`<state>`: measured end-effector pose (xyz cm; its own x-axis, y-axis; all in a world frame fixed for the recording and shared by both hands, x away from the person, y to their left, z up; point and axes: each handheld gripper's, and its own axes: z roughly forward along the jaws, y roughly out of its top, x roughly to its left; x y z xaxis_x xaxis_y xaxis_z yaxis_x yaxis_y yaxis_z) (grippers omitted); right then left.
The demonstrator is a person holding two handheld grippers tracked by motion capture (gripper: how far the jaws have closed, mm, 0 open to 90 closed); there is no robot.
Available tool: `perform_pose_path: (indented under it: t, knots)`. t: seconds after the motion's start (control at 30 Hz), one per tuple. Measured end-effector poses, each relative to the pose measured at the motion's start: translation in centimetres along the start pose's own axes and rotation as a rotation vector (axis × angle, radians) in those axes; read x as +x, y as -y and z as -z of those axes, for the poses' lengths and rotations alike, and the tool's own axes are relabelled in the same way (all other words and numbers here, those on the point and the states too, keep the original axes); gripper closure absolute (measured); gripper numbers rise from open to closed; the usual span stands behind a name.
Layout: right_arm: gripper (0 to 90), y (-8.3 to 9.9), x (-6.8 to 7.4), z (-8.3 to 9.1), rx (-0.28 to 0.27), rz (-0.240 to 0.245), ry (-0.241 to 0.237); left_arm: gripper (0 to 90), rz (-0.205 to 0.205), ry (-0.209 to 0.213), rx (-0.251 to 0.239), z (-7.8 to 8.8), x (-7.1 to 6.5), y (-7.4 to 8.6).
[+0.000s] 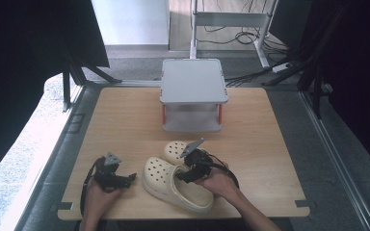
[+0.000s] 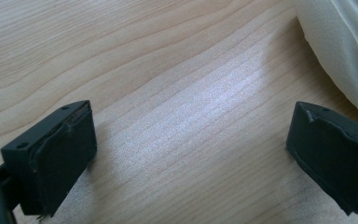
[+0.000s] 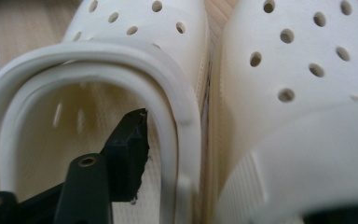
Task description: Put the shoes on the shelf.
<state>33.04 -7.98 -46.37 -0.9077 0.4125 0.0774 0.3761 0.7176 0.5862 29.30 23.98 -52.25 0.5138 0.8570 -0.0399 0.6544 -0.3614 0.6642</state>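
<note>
Near clog (image 1: pixel 178 185) rim between right gripper (image 1: pixel 189 172) jaws

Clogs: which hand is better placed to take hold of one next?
Right. The right tongs sit at the pair of clogs, one jaw inside an opening beside its rim. The left tongs rest open over bare table, beside the shoe.

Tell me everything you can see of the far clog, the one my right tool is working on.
The far clog is cream, foam-like, its rounded toe dotted with vent holes, a thick rim around the foot opening. It lies upright on the wooden table, side by side against the near clog. One jaw of the right tool sits inside its opening.
</note>
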Motion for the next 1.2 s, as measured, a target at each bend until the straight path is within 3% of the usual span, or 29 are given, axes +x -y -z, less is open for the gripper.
perform_pose_path:
  t: [0.13,0.2,0.27,0.33,0.43,0.67,0.9,1.2]
  knots:
    - [54.2,0.0,-0.2,-0.3,0.004,0.004,0.02,1.3,0.0,-0.001,0.0,0.0,0.0,0.0]
    - [60.6,0.1,-0.4,-0.5,0.014,-0.012,-0.007,1.3,-0.001,-0.001,0.0,0.0,0.0,0.0]
    - [68.3,0.0,-0.4,-0.3,0.022,-0.029,0.011,1.3,0.0,-0.001,0.0,0.0,0.0,0.0]
    - [70.1,-0.1,-0.4,-0.2,0.027,-0.046,0.01,1.3,0.0,-0.001,0.0,0.0,0.0,0.0]
    - [71.4,-0.1,-0.6,-0.1,0.031,-0.066,0.004,1.3,0.0,0.0,0.0,0.0,0.0,0.0]
    - [72.0,-0.1,-0.5,0.7,0.043,-0.061,0.007,1.3,0.0,-0.001,-0.001,0.0,0.0,0.0]
    - [71.9,-0.2,-0.3,2.6,0.018,-0.06,0.016,1.3,0.0,0.0,0.001,0.0,0.0,0.0]
    - [71.8,-0.3,-0.8,5.4,-0.01,-0.094,0.053,1.3,-0.001,0.0,0.002,0.0,0.0,0.0]
